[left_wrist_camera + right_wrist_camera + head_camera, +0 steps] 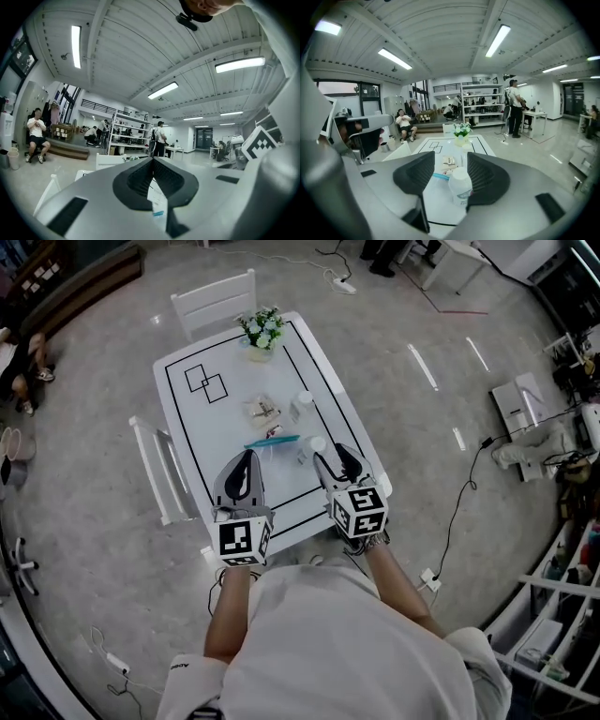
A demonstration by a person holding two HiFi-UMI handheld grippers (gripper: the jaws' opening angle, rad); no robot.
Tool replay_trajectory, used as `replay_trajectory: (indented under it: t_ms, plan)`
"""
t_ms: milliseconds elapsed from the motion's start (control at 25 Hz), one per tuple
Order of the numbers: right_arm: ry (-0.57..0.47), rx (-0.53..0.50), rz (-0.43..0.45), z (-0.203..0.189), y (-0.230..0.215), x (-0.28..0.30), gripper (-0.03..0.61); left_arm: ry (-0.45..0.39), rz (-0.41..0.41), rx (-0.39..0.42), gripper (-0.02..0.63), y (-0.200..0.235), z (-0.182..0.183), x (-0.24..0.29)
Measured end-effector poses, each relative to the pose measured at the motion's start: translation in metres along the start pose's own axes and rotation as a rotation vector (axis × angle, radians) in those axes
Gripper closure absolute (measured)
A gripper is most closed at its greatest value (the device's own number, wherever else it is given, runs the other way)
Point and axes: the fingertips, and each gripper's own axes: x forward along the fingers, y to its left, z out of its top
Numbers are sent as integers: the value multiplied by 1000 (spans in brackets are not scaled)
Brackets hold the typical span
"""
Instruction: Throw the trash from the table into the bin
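Closest in, the person's white-shirted shoulders (328, 643) fill the bottom of the head view, both bare forearms stretched out over the near end of the white counter with black line markings (192, 423). The left gripper (247, 456) hovers above that near end, and its own view has the dark pads brought together at the tips, nothing clamped between them (152, 160); a white slip with a blue mark shows lower in the gap, and what it is I can't tell. Over to the right gripper (334, 457): jaws spread wide, and a small white plastic bottle with a round cap (460, 186) stands upright on the counter in the gap, nearer the right-hand pad, not gripped. In the head view that bottle (318, 443) sits just ahead of the jaw tips. Just beyond lies a long teal-blue strip (272, 440); further up the counter a crumpled tan wrapper (263, 410), with a small white cup (302, 404) beside it; at the far end, a pot of white flowers (262, 331). One white chair (214, 298) stands past the far end.
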Motion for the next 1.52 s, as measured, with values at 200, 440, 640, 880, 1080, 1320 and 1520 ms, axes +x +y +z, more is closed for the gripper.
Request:
replay_trajectory:
  t_ms: [200,440,640,880,1080,1320,1520]
  plan:
    - [86,-8,-17,-24,-11,32,341,22,-55,-4,609,-1,-11,26]
    - [149,3,-51,-46,-17,59,341,53,-92,1,609,2,-22,41]
    - [204,-6,-67,-63,-18,72,341,73,-103,4,609,3,-27,44]
    - [209,-28,-112,-68,-23,73,400,83,-110,6,609,3,-32,43]
    - [166,-14,-137,-61,-31,59,402,87,-127,10,609,-7,-35,42]
    - [114,1,-186,-52,-51,22,402,79,-174,11,609,-40,-36,42]
    - [46,33,-278,-44,-90,-34,402,74,-260,23,609,-93,-39,41]
